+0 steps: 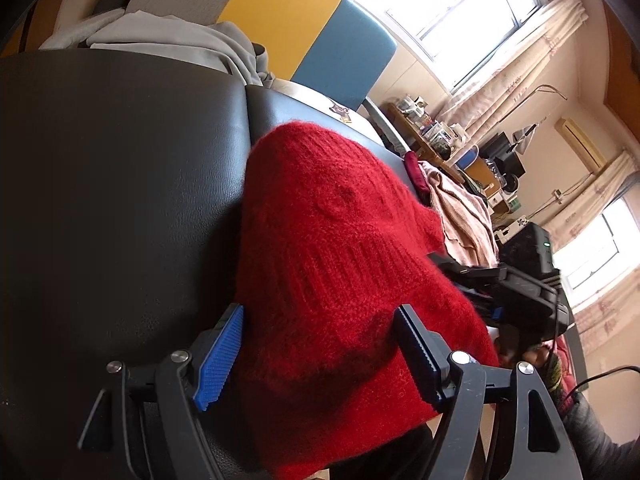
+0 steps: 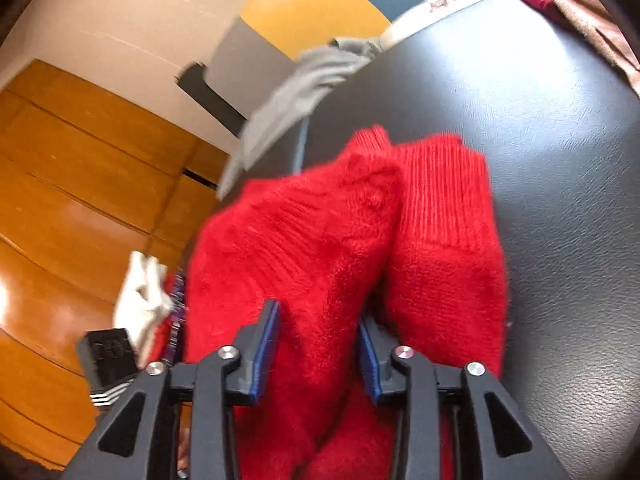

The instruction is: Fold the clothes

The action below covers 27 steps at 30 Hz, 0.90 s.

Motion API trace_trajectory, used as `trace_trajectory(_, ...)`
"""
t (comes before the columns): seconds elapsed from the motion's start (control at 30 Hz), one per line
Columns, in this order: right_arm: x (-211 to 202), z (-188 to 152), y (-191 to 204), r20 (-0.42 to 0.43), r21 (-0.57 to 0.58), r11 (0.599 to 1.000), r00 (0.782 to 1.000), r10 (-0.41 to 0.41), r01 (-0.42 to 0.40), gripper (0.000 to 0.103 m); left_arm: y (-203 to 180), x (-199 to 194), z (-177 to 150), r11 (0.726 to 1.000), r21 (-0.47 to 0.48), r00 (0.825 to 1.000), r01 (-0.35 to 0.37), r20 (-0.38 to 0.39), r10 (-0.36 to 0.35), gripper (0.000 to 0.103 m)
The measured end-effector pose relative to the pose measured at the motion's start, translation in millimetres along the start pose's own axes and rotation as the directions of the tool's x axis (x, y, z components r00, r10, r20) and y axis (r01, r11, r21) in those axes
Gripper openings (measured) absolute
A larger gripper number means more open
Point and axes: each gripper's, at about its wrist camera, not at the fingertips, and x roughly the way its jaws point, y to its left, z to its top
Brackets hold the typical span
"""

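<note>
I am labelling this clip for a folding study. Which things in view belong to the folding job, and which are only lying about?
Belongs to the job:
- fuzzy red knitted sweater
- left claw
- right claw
- black leather-like surface under the sweater

Lying about:
- crumpled grey cloth
- pink cloth
- dark red cloth
- white cloth

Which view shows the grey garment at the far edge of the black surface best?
The left wrist view: the grey garment is sharp there, with its folds clear as it lies bunched at the edge of the black surface. The right wrist view shows it too, but smeared by blur, hanging over the edge.
</note>
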Motion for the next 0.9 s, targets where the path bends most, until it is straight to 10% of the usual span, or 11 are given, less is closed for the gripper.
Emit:
trace_trajectory(0.13, 4, 2, 38, -0.016, -0.187, 0.972, 0.989, -0.149, 0.144, 0.011, 4, -8, -2, 1.0, -0.015, 1.0, 0.016, 0.018, -0.016, 0.076)
trace_trajectory(0.4, -93, 21, 151, 0.267, -0.484, 0.842, 0.957, -0.117, 0.238, 0.009, 1, -37, 0, 0.998, -0.031, 0.995, 0.048, 0.086, -0.045, 0.081)
trace_trajectory(0.57, -63, 13, 31, 0.155, -0.236, 0.894, 0.923, -0.352, 0.38, 0.009, -20, -33, 10, 0.997, 0.015, 0.993, 0.079, 0.084, -0.08, 0.081)
trace_trajectory(0.73, -52, -13, -49, 0.165, 0.006, 0.96, 0.947, -0.276, 0.279, 0.008, -53, -9, 28, 0.99, 0.115, 0.995, 0.079, 0.053, -0.085, 0.081)
trace_trajectory(0.9, -50, -9, -47, 0.172, -0.031, 0.962, 0.95, -0.262, 0.271, 0.009, -92, 23, 52, 0.966, 0.244, 0.996, 0.079, 0.022, -0.087, 0.082)
